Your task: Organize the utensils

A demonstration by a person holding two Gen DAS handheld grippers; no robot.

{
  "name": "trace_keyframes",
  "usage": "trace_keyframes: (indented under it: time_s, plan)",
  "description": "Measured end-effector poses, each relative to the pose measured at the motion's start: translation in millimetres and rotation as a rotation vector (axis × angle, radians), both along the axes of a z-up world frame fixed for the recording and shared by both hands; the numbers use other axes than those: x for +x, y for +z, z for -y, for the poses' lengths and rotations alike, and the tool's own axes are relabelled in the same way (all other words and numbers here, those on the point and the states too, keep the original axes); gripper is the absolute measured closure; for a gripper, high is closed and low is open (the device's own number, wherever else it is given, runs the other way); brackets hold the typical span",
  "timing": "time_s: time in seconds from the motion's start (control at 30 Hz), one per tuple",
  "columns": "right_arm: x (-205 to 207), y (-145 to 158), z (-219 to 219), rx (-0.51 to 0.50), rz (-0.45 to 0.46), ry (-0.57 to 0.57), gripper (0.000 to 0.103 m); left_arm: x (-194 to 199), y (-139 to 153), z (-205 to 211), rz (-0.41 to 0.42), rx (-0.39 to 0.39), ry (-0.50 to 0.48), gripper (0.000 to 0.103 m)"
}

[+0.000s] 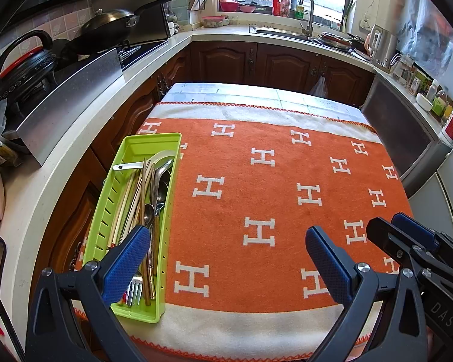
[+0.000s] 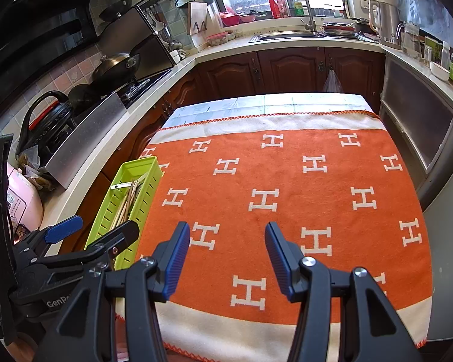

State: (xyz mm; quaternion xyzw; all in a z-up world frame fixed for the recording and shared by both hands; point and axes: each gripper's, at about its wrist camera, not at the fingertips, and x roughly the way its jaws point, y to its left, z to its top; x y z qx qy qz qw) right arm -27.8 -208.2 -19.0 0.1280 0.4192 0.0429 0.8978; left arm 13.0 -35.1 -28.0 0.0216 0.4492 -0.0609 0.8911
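I am holding both my left gripper (image 1: 226, 259) and my right gripper (image 2: 227, 259) with fingers spread wide and gripping nothing above the orange blanket (image 1: 281, 199) covering the surface, while the utensils (image 1: 149, 208) are lying in the green tray (image 1: 105, 211) at its left edge.
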Motion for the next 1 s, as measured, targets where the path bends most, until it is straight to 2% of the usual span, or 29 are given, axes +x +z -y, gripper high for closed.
trace_keyframes:
  time_s: [1.0]
  plan:
    - [-0.8,-0.9,0.7,0.008,-0.001,-0.001,0.051,1.2,2.0,-2.2,0.0,0.014,0.003,0.001]
